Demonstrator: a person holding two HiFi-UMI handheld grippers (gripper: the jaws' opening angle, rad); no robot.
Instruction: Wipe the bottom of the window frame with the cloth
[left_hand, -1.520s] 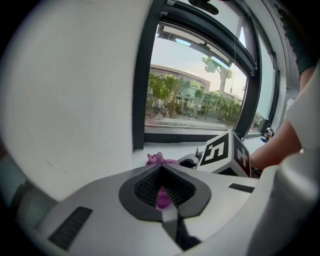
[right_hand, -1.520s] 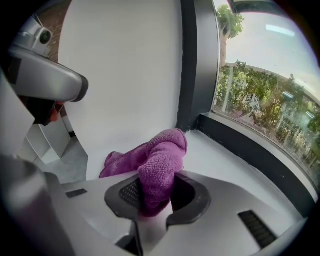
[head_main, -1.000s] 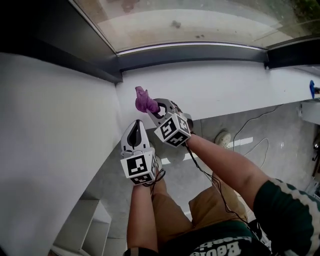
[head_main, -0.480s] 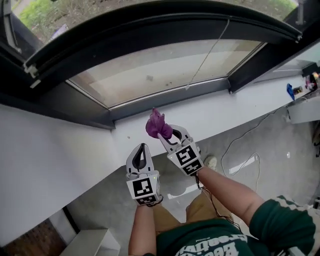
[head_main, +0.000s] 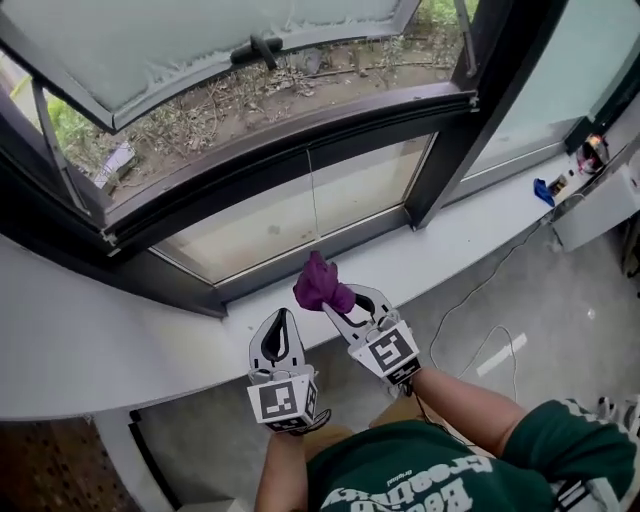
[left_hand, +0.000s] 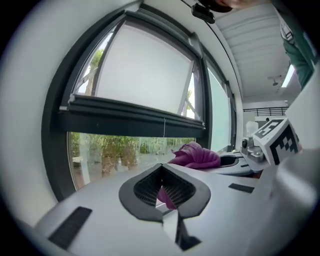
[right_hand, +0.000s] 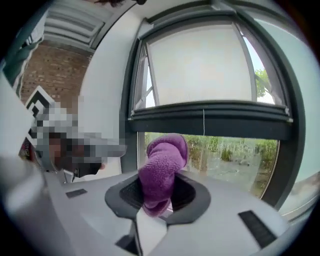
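I have my right gripper (head_main: 337, 306) clamped on the purple cloth (head_main: 320, 283), which sticks up over the white sill (head_main: 455, 245) near the bottom of the window frame (head_main: 285, 268), while my left gripper (head_main: 279, 316) hangs just left of it, jaws together and empty.

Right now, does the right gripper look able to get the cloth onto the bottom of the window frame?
Probably yes. The right gripper holds the purple cloth just short of the frame's bottom rail, with only bare sill between; the left gripper sits aside, shut.
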